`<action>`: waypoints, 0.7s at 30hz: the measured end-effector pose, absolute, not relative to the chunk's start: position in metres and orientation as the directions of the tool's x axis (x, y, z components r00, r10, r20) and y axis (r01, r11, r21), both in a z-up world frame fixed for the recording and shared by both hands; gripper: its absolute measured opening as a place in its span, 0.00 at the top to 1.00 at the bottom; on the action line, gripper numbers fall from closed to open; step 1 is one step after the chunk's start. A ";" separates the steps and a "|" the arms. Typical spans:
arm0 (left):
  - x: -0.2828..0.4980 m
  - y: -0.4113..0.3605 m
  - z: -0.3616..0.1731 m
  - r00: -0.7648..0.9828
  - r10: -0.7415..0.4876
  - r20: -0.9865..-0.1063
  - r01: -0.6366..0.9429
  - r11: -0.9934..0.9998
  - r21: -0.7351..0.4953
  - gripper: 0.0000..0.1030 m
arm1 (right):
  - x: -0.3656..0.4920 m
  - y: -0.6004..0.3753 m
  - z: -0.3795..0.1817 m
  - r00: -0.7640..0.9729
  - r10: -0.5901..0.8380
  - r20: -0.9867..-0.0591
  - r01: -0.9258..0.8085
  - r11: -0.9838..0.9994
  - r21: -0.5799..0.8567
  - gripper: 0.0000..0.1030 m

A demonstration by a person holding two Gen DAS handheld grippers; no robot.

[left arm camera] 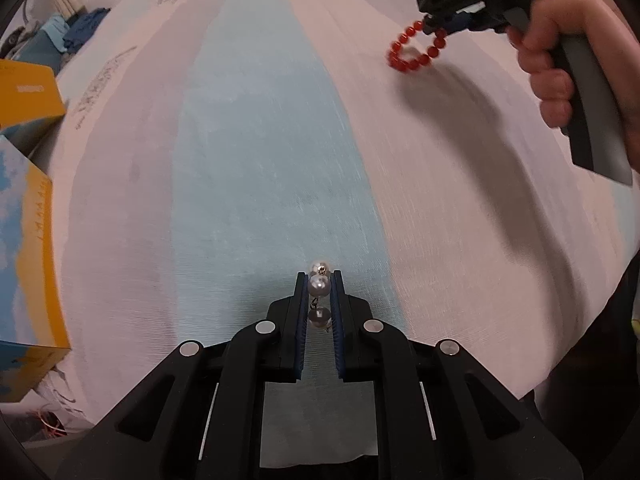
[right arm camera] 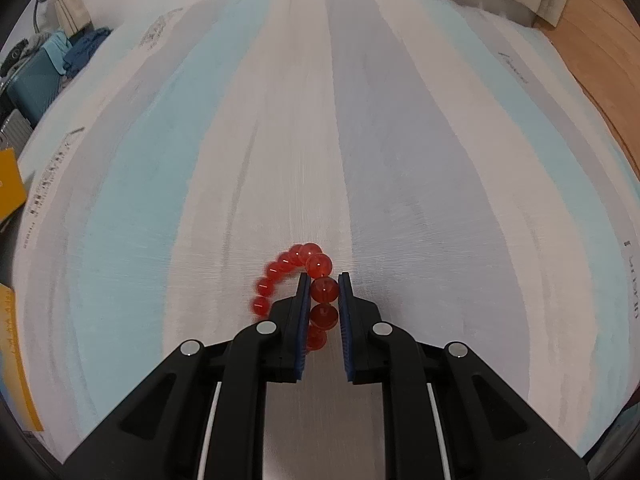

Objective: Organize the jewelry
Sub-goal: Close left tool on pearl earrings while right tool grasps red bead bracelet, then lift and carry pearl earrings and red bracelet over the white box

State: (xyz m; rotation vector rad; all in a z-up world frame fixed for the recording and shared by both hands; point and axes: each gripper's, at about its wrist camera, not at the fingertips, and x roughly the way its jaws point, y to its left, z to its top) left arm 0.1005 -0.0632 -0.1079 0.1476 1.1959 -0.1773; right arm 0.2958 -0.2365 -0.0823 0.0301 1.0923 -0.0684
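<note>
My left gripper is shut on a string of white pearls; one pearl sits between the fingertips, another pokes out in front, one hangs behind. It is held above the striped cloth. My right gripper is shut on a red bead bracelet, which loops out to the left of the fingers, lifted off the cloth. In the left wrist view the right gripper is at the upper right with the red bracelet dangling from it.
Yellow and blue boxes stand at the left edge of the striped cloth. A pile of blue clothes and a suitcase lie beyond the far left. A wooden floor and curtain show at the far right.
</note>
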 end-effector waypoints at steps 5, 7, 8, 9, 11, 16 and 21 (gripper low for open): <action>0.105 -0.056 -0.091 0.376 -0.056 -0.925 0.198 0.980 0.021 0.90 | 0.279 -0.235 -0.060 0.478 -0.024 -0.878 0.071 0.997 0.011 0.87; 0.106 -0.053 -0.085 0.380 -0.044 -0.924 0.191 0.981 0.031 0.90 | 0.274 -0.233 -0.051 0.484 -0.023 -0.875 0.070 0.997 0.013 0.87; 0.109 -0.053 -0.083 0.380 -0.042 -0.924 0.187 0.982 0.032 0.90 | 0.271 -0.232 -0.047 0.489 -0.023 -0.872 0.068 0.998 0.011 0.87; 0.112 -0.051 -0.081 0.384 -0.037 -0.923 0.183 0.982 0.037 0.90 | 0.269 -0.234 -0.042 0.491 -0.021 -0.871 0.069 0.997 0.015 0.87; 0.115 -0.046 -0.074 0.400 -0.015 -0.917 0.171 0.983 0.059 0.90 | 0.260 -0.236 -0.033 0.495 -0.010 -0.869 0.073 0.997 0.030 0.87; 0.116 -0.033 -0.054 0.432 0.028 -0.901 0.132 0.987 0.094 0.90 | 0.245 -0.234 -0.016 0.512 0.002 -0.859 0.065 0.997 0.041 0.87; 0.114 -0.024 -0.040 0.458 0.046 -0.888 0.101 0.989 0.104 0.90 | 0.229 -0.226 0.002 0.530 0.003 -0.848 0.053 0.998 0.036 0.87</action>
